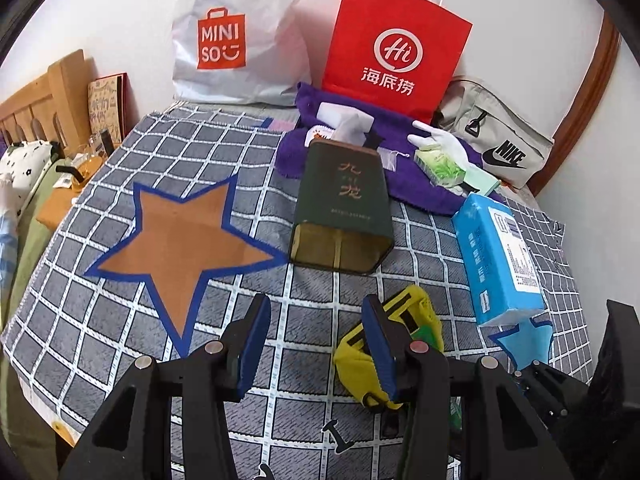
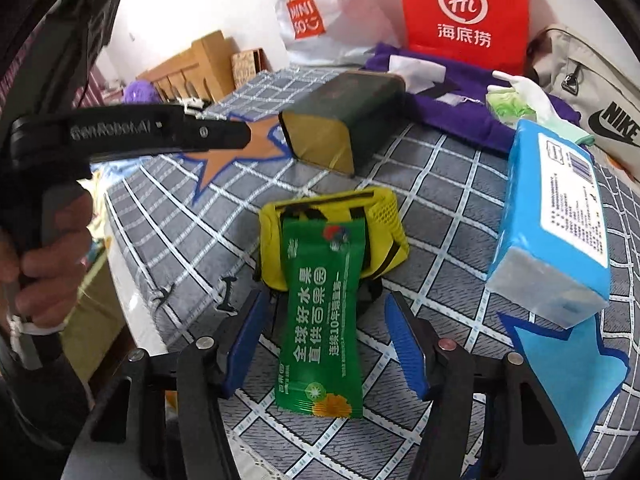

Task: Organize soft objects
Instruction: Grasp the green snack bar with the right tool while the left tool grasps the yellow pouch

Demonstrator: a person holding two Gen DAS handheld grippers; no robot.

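Note:
A yellow pouch with black straps [image 2: 384,216] lies on the checked cloth [image 2: 440,184], with a green snack packet [image 2: 324,312] resting on it and reaching toward me. My right gripper [image 2: 326,344] is open, its blue fingers on either side of the packet's near part. My left gripper [image 1: 316,344] is open above the cloth; its right finger covers part of the yellow pouch [image 1: 416,312]. A blue tissue pack [image 1: 500,256] [image 2: 556,224] lies to the right, partly on a blue star patch [image 2: 568,360]. An orange star patch [image 1: 180,240] lies to the left.
A dark green tin [image 1: 344,204] lies on its side mid-table. Behind it are a purple towel [image 1: 416,176], a white glove with a green packet [image 1: 440,148], a MINISO bag [image 1: 236,36], a red paper bag [image 1: 396,44] and a Nike bag [image 1: 504,144]. The table edge is near left.

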